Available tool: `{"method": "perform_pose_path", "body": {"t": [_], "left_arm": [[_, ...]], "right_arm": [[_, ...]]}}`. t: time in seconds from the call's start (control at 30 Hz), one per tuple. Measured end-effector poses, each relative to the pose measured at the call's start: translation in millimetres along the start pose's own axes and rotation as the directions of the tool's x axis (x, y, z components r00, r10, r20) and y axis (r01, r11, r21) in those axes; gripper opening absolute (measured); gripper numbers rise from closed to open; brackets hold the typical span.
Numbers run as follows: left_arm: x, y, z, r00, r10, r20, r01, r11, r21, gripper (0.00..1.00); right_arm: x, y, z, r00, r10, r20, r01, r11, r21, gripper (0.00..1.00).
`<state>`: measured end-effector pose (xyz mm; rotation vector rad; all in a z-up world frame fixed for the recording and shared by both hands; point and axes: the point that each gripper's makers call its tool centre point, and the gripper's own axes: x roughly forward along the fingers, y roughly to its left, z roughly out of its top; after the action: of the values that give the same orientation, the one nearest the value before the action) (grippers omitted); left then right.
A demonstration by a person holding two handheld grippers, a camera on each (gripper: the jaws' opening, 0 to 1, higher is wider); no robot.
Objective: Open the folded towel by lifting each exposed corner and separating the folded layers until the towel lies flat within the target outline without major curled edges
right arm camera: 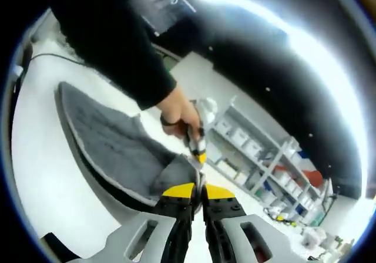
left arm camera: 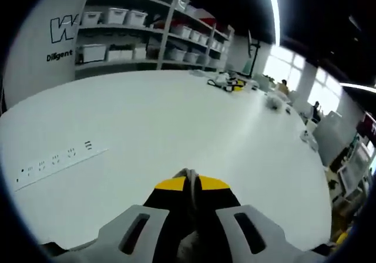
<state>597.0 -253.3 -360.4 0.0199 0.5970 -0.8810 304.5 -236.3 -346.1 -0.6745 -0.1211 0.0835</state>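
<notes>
Towel [right arm camera: 111, 142] hangs grey at the left of the right gripper view, lifted off the white worktop [right arm camera: 41, 181]. Right claw [right arm camera: 198, 188] pinches its edge at bottom centre. Left claw [right arm camera: 198, 151], just above, grips it too; a hand [right arm camera: 179, 119] holds that claw.

I count one towel [right arm camera: 111, 142], grey with a pale hem, and two grippers on it: my right one [right arm camera: 198, 188] and my left one [right arm camera: 198, 152], each pinching an edge. In the left gripper view my left gripper [left arm camera: 189, 178] has a sliver of cloth between its tips. One hand [right arm camera: 179, 117] with one dark sleeve [right arm camera: 111, 34] holds the left gripper. There is one white table [left arm camera: 176, 116] with one power strip [left arm camera: 56, 160] set in it. I make out two shelf units [left arm camera: 147, 31], carrying more white bins [left arm camera: 114, 15] than I can count surely.
</notes>
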Motion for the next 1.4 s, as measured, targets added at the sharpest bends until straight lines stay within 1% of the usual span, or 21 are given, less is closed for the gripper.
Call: {"method": "perform_pose_path", "body": {"t": [0.27,0.47,0.57,0.73,0.9,1.03,1.2,1.33,1.4], "left_arm": [[8,-9.4,-1.7,1.000,-0.004,-0.011,0.005,1.000,0.012,0.04],[17,-18.9,-7.7,1.000,-0.010,-0.022,0.010,1.000,0.016,0.04],[23,-19.8,-8.7,1.000,-0.008,-0.025,0.009,1.000,0.020,0.04],[29,-25.4,-16.4,1.000,0.000,-0.029,0.001,0.999,0.035,0.05],[33,-27.7,-15.5,1.000,0.006,-0.022,-0.005,0.999,0.049,0.12],[36,-30.1,-18.0,1.000,0.010,-0.022,-0.009,0.998,0.060,0.14],[38,-33.1,-20.9,1.000,0.005,-0.021,-0.004,0.998,0.056,0.17],[39,-33.9,-19.5,1.000,-0.002,-0.017,0.003,0.998,0.058,0.19],[39,-32.2,-16.7,1.000,0.002,-0.007,-0.001,0.998,0.062,0.23]], "right_arm": [[-3,-1,-7.2,1.000,0.000,-0.008,0.000,1.000,0.019,0.00],[-8,4,-13.6,1.000,0.003,-0.019,-0.002,1.000,0.024,0.00],[-10,5,-18.8,1.000,0.005,-0.030,-0.004,1.000,0.031,0.00],[-11,5,-24.9,0.999,0.004,-0.042,-0.002,0.999,0.040,0.00],[-13,5,-28.7,0.999,0.002,-0.049,0.000,0.999,0.040,0.01],[-14,4,-32.1,0.998,-0.001,-0.056,0.003,0.999,0.043,0.01],[-17,3,-41.0,0.996,0.000,-0.084,0.004,0.999,0.049,0.03],[-18,3,-48.7,0.994,0.004,-0.110,0.003,0.998,0.058,0.04],[-19,3,-50.9,0.993,0.007,-0.119,0.001,0.998,0.063,0.04]]}}
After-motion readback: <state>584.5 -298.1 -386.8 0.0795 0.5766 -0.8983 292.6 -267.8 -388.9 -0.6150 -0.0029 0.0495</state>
